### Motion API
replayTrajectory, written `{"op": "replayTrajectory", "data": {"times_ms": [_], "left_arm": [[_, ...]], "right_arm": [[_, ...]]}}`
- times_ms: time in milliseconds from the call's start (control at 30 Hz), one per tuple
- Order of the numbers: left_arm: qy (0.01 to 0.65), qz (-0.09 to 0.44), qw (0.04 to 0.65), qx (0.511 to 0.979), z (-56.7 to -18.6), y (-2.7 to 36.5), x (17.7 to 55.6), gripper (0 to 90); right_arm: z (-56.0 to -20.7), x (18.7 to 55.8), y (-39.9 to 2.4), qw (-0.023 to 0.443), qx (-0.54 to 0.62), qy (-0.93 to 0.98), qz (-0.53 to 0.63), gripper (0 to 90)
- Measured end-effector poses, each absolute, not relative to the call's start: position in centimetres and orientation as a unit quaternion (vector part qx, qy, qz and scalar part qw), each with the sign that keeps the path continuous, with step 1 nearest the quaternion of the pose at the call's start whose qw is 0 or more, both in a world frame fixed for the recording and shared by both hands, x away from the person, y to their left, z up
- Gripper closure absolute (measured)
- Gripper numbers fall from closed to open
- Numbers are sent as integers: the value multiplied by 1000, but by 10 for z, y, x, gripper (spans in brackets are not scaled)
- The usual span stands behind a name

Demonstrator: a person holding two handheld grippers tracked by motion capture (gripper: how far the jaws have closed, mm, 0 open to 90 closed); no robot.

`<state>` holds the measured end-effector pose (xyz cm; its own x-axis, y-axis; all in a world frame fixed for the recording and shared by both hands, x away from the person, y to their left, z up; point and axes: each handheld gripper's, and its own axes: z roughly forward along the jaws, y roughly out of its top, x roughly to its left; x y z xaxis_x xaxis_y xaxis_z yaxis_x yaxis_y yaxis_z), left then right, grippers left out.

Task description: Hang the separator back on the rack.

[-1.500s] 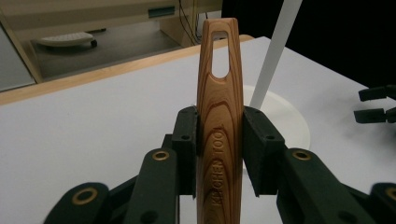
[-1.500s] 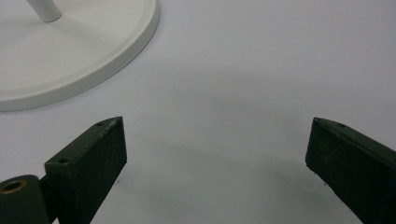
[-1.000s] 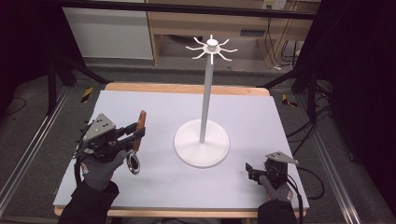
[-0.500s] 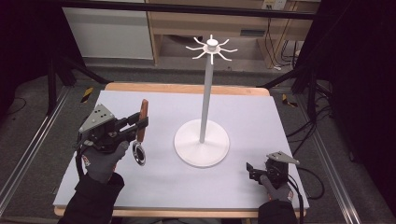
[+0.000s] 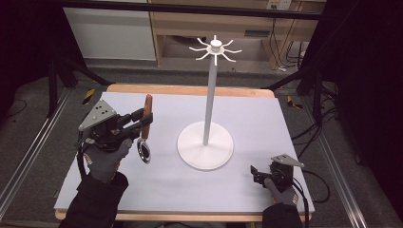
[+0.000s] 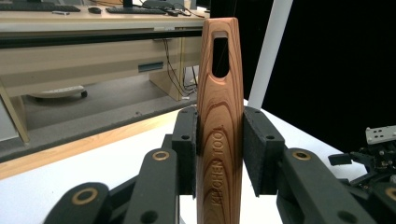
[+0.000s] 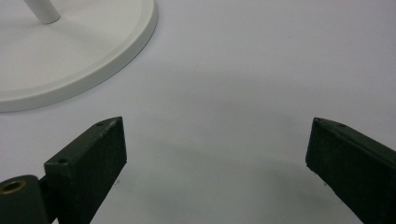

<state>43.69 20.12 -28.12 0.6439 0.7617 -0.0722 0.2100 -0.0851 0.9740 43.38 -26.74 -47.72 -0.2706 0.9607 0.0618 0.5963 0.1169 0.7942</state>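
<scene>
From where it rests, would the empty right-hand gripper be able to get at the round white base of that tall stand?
Probably yes. The right gripper sits open on the table with bare grey surface between it and the round white base.

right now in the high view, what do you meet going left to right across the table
left hand-held gripper → spoon, held by its wooden handle → white stand → right hand-held gripper

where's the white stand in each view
High view: stand at table centre, pole rising to hooks on top.
Left gripper view: its pole slants behind the spoon handle, upper right.
Right gripper view: its round base at upper left.
Shared landmark: the white pole.
</scene>
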Motion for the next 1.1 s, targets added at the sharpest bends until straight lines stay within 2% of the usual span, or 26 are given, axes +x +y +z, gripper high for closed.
{"op": "replayTrajectory", "data": {"times_ms": [1100], "left_arm": [[311,248,596,697,-241,163,437,679]], "right_arm": [[-477,434,-267,245,551,706,371,56]]}}
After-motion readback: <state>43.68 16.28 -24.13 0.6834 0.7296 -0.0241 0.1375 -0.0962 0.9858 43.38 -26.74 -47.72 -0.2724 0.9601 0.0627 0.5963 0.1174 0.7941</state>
